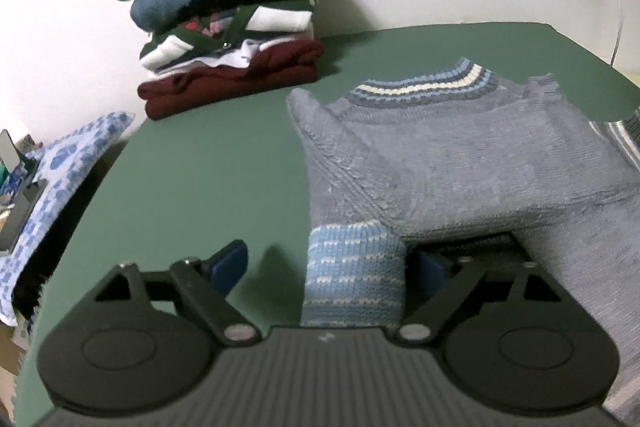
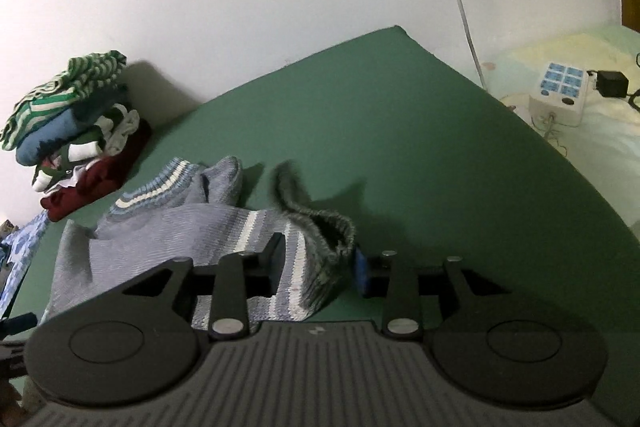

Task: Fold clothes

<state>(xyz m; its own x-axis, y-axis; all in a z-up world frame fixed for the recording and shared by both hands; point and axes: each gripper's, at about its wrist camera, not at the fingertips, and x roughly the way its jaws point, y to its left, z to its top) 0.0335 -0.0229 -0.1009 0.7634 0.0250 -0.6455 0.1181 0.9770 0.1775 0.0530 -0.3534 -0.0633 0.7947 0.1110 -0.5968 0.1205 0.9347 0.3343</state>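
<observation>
sweater [image 1: 460, 163]: grey knit on green table [image 1: 208, 179]
left gripper [image 1: 332, 267]: wide open, cuff between fingers, ungripped
right gripper [image 2: 318, 269]: wide open, striped hem between fingers
stack [image 1: 228, 11]: beyond sweater, by wall
writing: none readable

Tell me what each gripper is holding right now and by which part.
Neither has closed on anything. The left gripper is open around the grey sweater's striped cuff; the right gripper is open around its other striped cuff.

both grippers share one build: a black ribbed body with two round discs, angled black link arms on silver pivot screws, and blue pads on the fingers. left gripper [image 1: 328, 263]; right gripper [image 2: 318, 265].
</observation>
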